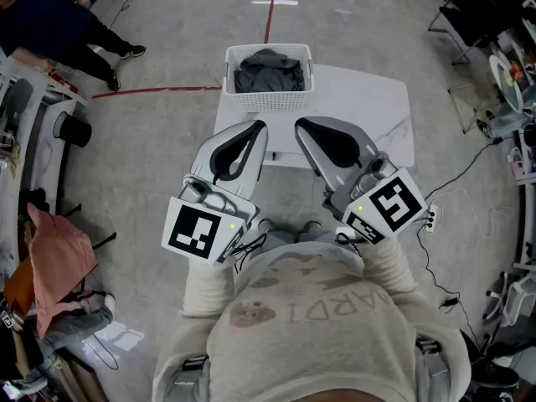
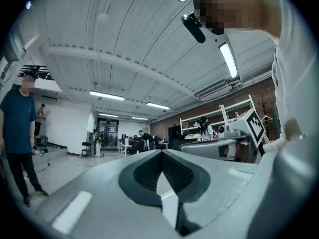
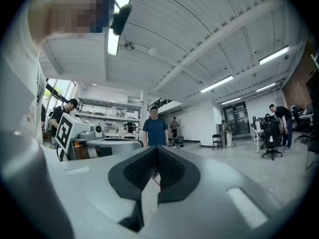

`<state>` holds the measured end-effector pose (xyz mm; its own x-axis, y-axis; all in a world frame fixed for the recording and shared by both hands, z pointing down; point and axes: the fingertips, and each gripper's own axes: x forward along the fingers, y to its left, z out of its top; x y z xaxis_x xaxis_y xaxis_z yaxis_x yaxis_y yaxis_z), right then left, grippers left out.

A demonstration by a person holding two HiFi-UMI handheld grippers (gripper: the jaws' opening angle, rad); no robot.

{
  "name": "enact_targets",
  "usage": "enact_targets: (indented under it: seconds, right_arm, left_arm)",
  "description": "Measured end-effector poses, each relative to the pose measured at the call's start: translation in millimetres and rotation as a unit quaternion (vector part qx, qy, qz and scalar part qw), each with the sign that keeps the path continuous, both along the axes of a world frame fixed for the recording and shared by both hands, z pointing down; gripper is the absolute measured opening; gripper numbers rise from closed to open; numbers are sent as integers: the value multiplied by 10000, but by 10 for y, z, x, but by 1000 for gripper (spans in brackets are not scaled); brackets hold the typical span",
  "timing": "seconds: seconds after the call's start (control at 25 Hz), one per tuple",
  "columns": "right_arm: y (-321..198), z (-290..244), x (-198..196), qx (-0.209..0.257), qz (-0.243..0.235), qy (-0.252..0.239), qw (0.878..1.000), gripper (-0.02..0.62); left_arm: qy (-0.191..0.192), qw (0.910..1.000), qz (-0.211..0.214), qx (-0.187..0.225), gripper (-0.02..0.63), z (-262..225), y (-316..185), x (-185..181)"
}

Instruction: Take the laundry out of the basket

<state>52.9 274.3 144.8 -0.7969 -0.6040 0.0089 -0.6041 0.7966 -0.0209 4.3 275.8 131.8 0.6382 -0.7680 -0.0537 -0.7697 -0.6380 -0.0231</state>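
Closest to us, our left gripper (image 1: pixel 256 132) and right gripper (image 1: pixel 301 127) hang side by side over the near edge of the table (image 1: pixel 373 111). Each has its jaws pressed together at the tips with nothing between them. The basket (image 1: pixel 268 100) stands at the far left corner, its long side running along the far edge, with the dark laundry (image 1: pixel 270 71) heaped inside. It lies straight ahead, beyond both tips and a touch toward our left. We judge the left gripper slightly nearer; both must part their jaws and tip downward first.
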Motion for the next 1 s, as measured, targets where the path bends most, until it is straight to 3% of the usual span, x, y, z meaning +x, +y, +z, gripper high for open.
enact_targets:
  seconds: [0.6,0.8,1.0]
  right_arm:
    - [-90,-74,-339,157,180,-6,9997,26]
    - [-152,-74,-419,86,349,-228,9991,28]
    - [-187,24,-481,-14,332,25,9994,28]
  left_arm:
    - [-13,9998,164,142,1,-45,-70,-352]
    - [9,9997,177,144,1,-19,-124,-546]
    - [131,9996,205,114,0,28,-179,-660]
